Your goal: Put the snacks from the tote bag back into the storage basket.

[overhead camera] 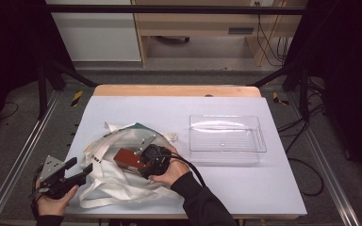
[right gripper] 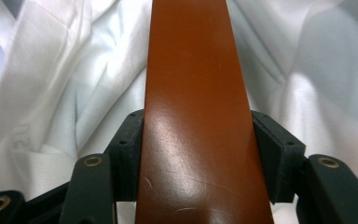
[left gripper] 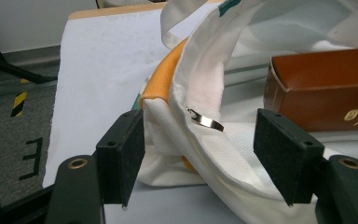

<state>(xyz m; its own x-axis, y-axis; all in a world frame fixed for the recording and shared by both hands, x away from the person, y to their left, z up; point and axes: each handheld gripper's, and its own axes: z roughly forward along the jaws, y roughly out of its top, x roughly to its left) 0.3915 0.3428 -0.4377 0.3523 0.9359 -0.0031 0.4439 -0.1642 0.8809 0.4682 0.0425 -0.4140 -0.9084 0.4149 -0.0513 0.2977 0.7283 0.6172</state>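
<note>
Taking the bag (overhead camera: 118, 165) as the landmark, the left gripper (overhead camera: 78, 170) sat at its near-left edge by the table's front corner, its jaws standing apart with a fold of the white cloth and a small metal ring (left gripper: 206, 122) lying loosely between them, neither pad pressing on anything. Just right of that, over the bag's open mouth, the right gripper (overhead camera: 139, 162) was clamped on the brown box (overhead camera: 128, 159), one pad flat on each long side, as the right gripper view showed with the box (right gripper: 193, 116) running straight out from between the jaws. The box lay half inside the bag's mouth, with white cloth bunched under and around it. To do this step well, I judged the box should come out along its own length, level and slowly, so its corner would not snag the rim of the cloth; the grip looked centred and square, which suited a straight pull. The left gripper would have served best by pinching the rim near the ring to hold the mouth open and stop the bag dragging along. Well to the right of the bag and a little farther back stood the clear tray (overhead camera: 259, 141), empty, a likely place to set the box down, resting on the pale table (overhead camera: 169, 108).
</note>
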